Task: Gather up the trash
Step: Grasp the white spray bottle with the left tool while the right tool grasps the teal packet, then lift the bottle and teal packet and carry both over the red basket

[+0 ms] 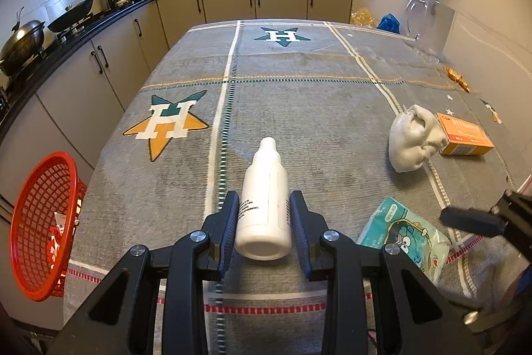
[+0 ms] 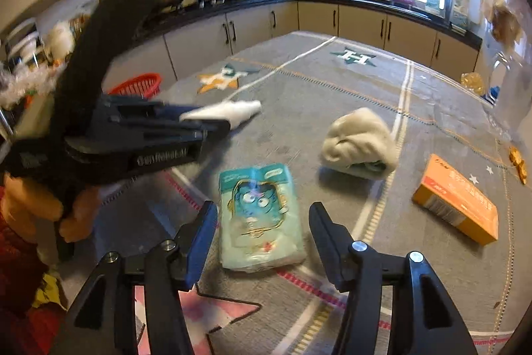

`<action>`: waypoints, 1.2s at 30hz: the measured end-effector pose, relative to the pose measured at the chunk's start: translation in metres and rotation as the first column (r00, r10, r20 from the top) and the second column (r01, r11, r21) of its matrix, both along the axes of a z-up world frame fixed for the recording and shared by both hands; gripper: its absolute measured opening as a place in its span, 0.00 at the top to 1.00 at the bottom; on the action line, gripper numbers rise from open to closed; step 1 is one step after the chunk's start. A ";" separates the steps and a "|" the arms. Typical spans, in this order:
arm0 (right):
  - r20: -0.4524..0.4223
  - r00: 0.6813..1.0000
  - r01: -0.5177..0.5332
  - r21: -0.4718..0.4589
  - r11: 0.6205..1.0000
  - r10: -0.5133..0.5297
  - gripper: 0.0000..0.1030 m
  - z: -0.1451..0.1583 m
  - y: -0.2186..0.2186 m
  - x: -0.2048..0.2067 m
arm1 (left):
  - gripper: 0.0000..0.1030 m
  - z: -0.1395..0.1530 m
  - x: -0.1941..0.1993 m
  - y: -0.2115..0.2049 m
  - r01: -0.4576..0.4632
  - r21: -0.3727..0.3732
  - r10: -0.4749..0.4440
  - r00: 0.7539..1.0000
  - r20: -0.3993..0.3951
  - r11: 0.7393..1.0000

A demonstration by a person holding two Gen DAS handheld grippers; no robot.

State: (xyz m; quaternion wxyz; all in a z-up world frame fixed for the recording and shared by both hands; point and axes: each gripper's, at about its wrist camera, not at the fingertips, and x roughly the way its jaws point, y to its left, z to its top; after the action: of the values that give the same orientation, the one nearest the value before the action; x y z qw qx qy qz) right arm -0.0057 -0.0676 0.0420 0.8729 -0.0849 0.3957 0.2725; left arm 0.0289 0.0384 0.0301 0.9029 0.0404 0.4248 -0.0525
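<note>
While the bottle lies on its side on the table, both claws are at work over the grey cloth.

Left wrist view, left claw (image 1: pixel 264 222): its two pads flank the white bottle (image 1: pixel 264 188) near the base; they look pressed to its sides, so I judge it clamped on the bottle, which seems barely raised, if at all.
Left wrist view, basket: a red basket (image 1: pixel 40 228) sits off the table's left edge, with some scraps already in it (the likely bin, I'd say).
Left wrist view, other trash: a crumpled white wad (image 1: pixel 415 138), an orange box (image 1: pixel 465 138) and a teal packet (image 1: pixel 404 232) lie to the right.

Right wrist view, right claw (image 2: pixel 262 235): spread wide, holding nothing, hovering with the teal packet between and just ahead of its pads.
Right wrist view, table (image 2: pixel 332 95): wad and orange box lie well apart to the right; the left claw shows blurred at left, gripping the bottle.

Step in hand: grasping the bottle.
Next move: lift it and carry it left over the basket, then release; the right claw needs to drop lower and close on the thin, floppy packet.
</note>
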 end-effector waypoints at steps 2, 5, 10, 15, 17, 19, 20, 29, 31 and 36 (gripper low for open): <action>0.006 1.000 -0.008 -0.048 0.999 0.008 0.40 -0.006 0.008 -0.002 | 0.71 0.001 -0.001 0.002 -0.002 -0.006 0.002 1.000 0.004 1.000; -0.004 1.000 0.005 -0.112 0.994 -0.005 0.40 -0.015 0.017 -0.001 | 0.71 0.001 -0.004 0.005 -0.003 -0.009 0.003 1.000 0.006 1.000; -0.021 0.999 0.023 -0.101 0.995 -0.025 0.49 -0.017 0.016 0.001 | 0.71 0.000 -0.009 0.009 -0.007 -0.017 0.007 1.000 0.014 1.000; -0.004 0.998 0.058 -0.116 0.991 -0.059 0.64 -0.017 0.017 0.000 | 0.71 0.004 -0.019 0.011 -0.015 -0.017 0.016 0.999 0.038 1.000; 0.010 0.997 0.076 -0.136 0.988 -0.075 0.66 -0.016 0.020 -0.003 | 0.71 0.005 -0.023 0.011 -0.015 -0.014 0.016 0.999 0.047 1.000; 0.023 0.996 0.087 -0.155 0.984 -0.084 0.68 -0.016 0.025 -0.005 | 0.71 0.007 -0.026 0.013 -0.015 -0.013 0.016 0.999 0.050 1.000; 0.030 0.996 0.091 -0.164 0.982 -0.087 0.68 -0.016 0.027 -0.007 | 0.71 0.007 -0.027 0.013 -0.015 -0.014 0.016 0.999 0.052 1.000; 0.061 0.990 0.137 -0.177 0.975 -0.128 0.69 -0.010 0.030 -0.015 | 0.74 0.015 -0.038 0.021 -0.022 -0.023 0.023 0.997 0.072 0.999; 0.065 0.989 0.141 -0.177 0.974 -0.131 0.69 -0.008 0.030 -0.017 | 0.74 0.016 -0.040 0.023 -0.021 -0.025 0.023 0.997 0.073 0.999; 0.064 0.987 0.156 -0.158 0.975 -0.147 0.69 -0.002 0.027 -0.018 | 0.74 0.010 -0.038 0.025 -0.019 -0.027 0.020 0.999 0.038 0.999</action>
State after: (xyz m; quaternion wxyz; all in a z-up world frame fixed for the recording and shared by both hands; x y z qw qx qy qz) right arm -0.0238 -0.0408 0.0404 0.8913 -0.1321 0.3991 0.1697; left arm -0.0094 0.0635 0.0406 0.9117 0.0254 0.4072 -0.0485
